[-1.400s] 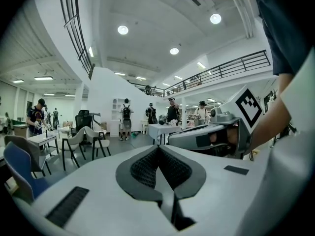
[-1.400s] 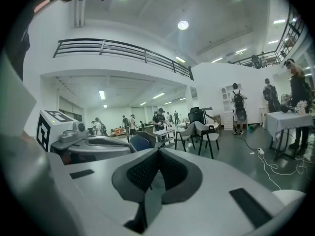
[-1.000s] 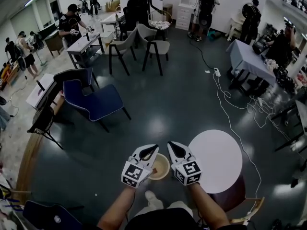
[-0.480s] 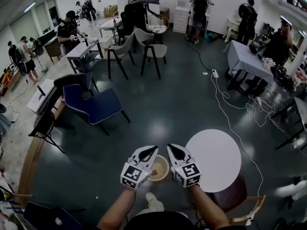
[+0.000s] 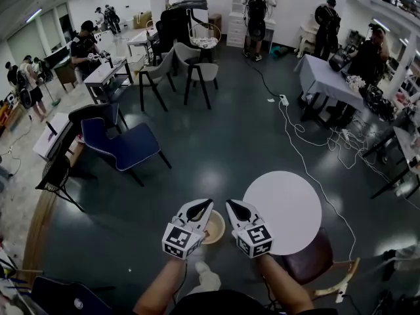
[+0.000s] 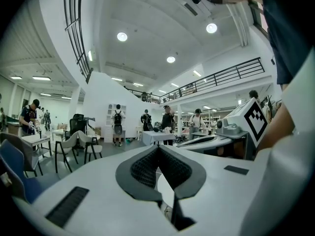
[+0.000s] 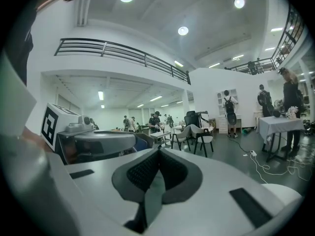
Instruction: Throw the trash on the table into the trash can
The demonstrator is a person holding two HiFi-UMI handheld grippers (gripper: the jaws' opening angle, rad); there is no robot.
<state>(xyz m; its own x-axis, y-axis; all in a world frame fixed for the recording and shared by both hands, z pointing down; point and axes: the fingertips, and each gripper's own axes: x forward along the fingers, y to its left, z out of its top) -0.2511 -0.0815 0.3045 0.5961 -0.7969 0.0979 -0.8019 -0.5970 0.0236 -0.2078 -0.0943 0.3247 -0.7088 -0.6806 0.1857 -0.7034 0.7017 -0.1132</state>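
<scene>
In the head view my left gripper (image 5: 209,202) and right gripper (image 5: 229,203) are held side by side in front of me, both pointing forward. Both are shut with nothing between the pads. In the left gripper view the tips (image 6: 158,147) meet, and the right gripper view shows the same for its own tips (image 7: 158,149). Just below and between them on the dark floor stands the round tan trash can (image 5: 216,228), partly hidden by the grippers. The round white table (image 5: 283,210) is to the right of the can. No trash shows on its top.
A brown chair (image 5: 316,262) sits tucked at the table's near right. A white cable (image 5: 307,155) runs across the floor behind it. A blue chair (image 5: 123,144) stands at the left. Further off are grey chairs (image 5: 195,71), a cloth-covered table (image 5: 328,79) and several people.
The view has shifted: table and trash can have slid a little left in the picture, and the grippers cover more of the can. Both grippers stay shut, side by side.
</scene>
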